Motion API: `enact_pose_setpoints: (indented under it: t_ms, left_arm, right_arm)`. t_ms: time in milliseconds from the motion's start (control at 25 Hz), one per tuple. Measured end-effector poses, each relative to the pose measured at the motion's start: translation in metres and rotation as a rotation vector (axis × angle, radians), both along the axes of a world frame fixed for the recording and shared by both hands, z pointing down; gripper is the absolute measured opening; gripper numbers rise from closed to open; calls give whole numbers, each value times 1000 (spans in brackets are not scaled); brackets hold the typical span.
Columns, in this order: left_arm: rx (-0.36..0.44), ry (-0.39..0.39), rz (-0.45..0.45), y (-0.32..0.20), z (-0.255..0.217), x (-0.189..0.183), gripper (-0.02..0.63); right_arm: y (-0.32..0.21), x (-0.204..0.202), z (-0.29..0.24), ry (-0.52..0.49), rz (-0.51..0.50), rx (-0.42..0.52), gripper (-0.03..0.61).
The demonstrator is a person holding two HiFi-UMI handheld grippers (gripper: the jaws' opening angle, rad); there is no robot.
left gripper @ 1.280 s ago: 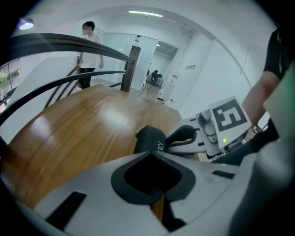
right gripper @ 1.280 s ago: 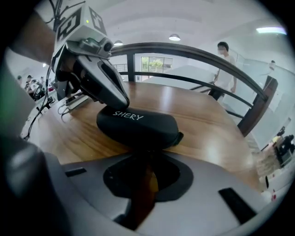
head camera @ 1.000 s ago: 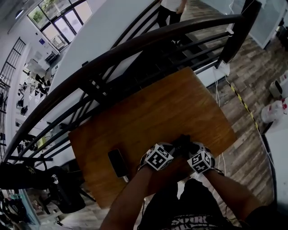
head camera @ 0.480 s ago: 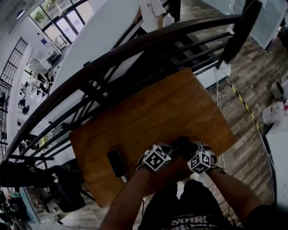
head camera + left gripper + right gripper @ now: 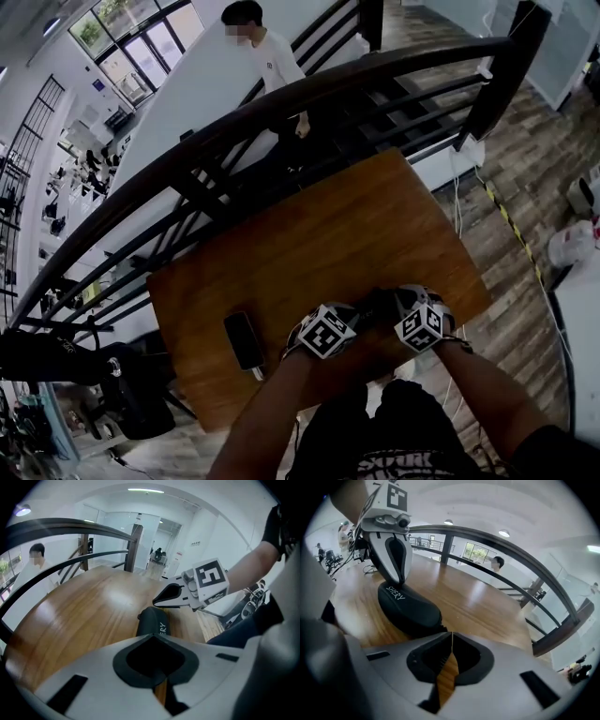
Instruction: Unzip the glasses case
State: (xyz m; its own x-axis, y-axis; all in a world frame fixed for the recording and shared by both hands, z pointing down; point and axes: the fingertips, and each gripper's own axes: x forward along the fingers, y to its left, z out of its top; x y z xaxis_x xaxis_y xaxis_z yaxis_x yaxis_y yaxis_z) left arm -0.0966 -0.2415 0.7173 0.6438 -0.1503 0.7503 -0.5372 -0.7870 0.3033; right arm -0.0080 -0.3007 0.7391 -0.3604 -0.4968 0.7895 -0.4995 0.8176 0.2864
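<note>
A black zipped glasses case (image 5: 380, 298) lies on the wooden table (image 5: 309, 225) near its front edge, between both grippers. My left gripper (image 5: 361, 311) is shut on the case's near end (image 5: 152, 623), by the white lettering (image 5: 391, 594); its tip (image 5: 400, 581) presses onto the case (image 5: 410, 609). My right gripper (image 5: 398, 305) is at the other end. Its jaws have just been closing and now meet (image 5: 451, 633) right by the case's end. Nothing shows between them; whether a zip pull is pinched is hidden. In the left gripper view its tip (image 5: 155, 603) hovers just over that end.
A dark phone (image 5: 244, 339) lies on the table left of my left arm. A dark metal railing (image 5: 281, 103) runs behind the table, and a person (image 5: 272, 66) walks beyond it. The grippers work close to the table's front edge.
The right gripper has shifted slightly right and up and rolled a little. The left gripper and the case have stayed put. A person has walked into view behind the railing.
</note>
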Motion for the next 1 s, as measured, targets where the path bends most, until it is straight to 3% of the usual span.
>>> enact_pose_setpoints:
  t_ms: [160,280,480,800,880,1000]
  left_arm:
    - [11,9,-55,-2,-3,2,5]
    - [85,9,-144,-8,-8,0,5]
    - [274,165,-443,-8,-70,-16,4]
    - [655,286,-963,46,-193,-44,3]
    - [710,311,-1043,63,-216,-43,3]
    - [770,313,-1091,86,-242,-35,5]
  right_arm:
    - [21,13,-13,-83,56,-25,3]
    - [31,21,-29,-159,79,-12,3]
    - [42,15,-68,-315,94,-24,1]
    - [62,15,-174,-563,33,64,-2]
    - [70,17,-200,-626,5,88,-2]
    - [83,18,-234,-699,-36,102,-2]
